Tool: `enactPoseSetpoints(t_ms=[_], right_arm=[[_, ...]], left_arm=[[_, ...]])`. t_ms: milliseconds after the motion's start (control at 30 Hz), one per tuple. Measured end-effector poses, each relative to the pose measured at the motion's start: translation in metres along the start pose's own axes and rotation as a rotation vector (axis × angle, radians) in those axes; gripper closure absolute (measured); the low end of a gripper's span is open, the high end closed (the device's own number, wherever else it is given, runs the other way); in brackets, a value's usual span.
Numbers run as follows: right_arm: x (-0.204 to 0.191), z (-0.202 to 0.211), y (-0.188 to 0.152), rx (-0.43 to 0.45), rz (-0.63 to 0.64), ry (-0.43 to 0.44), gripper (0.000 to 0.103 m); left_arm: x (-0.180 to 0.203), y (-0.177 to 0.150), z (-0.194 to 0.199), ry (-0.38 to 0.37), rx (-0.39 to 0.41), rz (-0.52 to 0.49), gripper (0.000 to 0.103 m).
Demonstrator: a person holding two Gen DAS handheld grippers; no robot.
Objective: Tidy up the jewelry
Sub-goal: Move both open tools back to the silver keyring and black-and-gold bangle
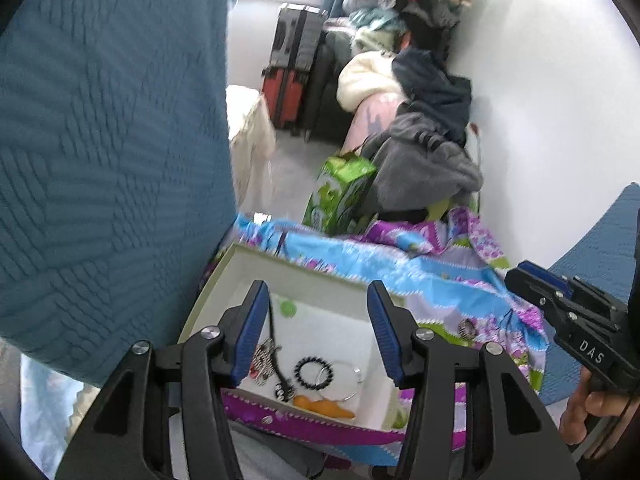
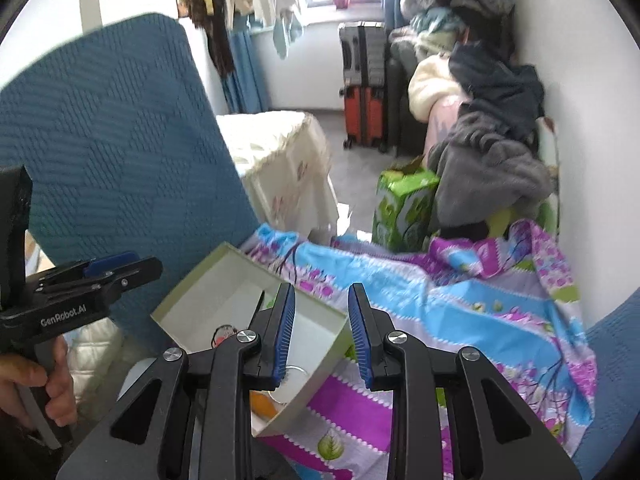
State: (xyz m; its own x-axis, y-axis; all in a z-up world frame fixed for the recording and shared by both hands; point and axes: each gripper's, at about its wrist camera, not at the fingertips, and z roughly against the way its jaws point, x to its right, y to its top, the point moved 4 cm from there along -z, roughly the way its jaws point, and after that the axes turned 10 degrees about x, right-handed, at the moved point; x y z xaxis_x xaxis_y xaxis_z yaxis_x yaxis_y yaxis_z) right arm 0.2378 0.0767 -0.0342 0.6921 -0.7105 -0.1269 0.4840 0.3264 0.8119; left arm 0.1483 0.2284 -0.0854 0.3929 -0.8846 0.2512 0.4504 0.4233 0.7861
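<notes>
An open white box (image 1: 320, 276) lies on a colourful cloth (image 1: 440, 276). In it are a black bead bracelet (image 1: 314, 372), a thin silver bangle (image 1: 344, 384), a black-and-white pendant on a cord (image 1: 266, 354), an orange piece (image 1: 324, 407) and a small green piece (image 1: 288, 307). A striped ring-like piece (image 1: 468, 329) lies on the cloth right of the box. My left gripper (image 1: 316, 324) is open and empty above the box. My right gripper (image 2: 322, 330) is open and empty over the box's right corner (image 2: 338, 320); it also shows in the left wrist view (image 1: 516, 276).
A blue quilted cushion (image 1: 100, 160) stands left of the box. Behind are a green carton (image 1: 340, 196), a heap of clothes (image 1: 424, 140), red and dark suitcases (image 1: 292, 68) and a cream-covered stool (image 2: 280, 160). A white wall (image 1: 540, 100) is at the right.
</notes>
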Motion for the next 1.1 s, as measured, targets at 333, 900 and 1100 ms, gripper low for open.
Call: enactPoseSetpoints(t_ms=[333, 900, 1100], right_arm=[[0.039, 0.073, 0.012, 0.123, -0.032, -0.07, 0.076], [0.126, 0.161, -0.039, 0.236, -0.124, -0.197, 0.076], [0.149, 0.158, -0.072, 0.243, -0.151, -0.205, 0.076]], left_arm=[[0.064, 0.022, 0.045, -0.075, 0.122, -0.059, 0.051], [0.171, -0.039, 0.039, -0.197, 0.091, -0.143, 0.051], [0.192, -0.077, 0.023, -0.228, 0.053, -0.151, 0.051]])
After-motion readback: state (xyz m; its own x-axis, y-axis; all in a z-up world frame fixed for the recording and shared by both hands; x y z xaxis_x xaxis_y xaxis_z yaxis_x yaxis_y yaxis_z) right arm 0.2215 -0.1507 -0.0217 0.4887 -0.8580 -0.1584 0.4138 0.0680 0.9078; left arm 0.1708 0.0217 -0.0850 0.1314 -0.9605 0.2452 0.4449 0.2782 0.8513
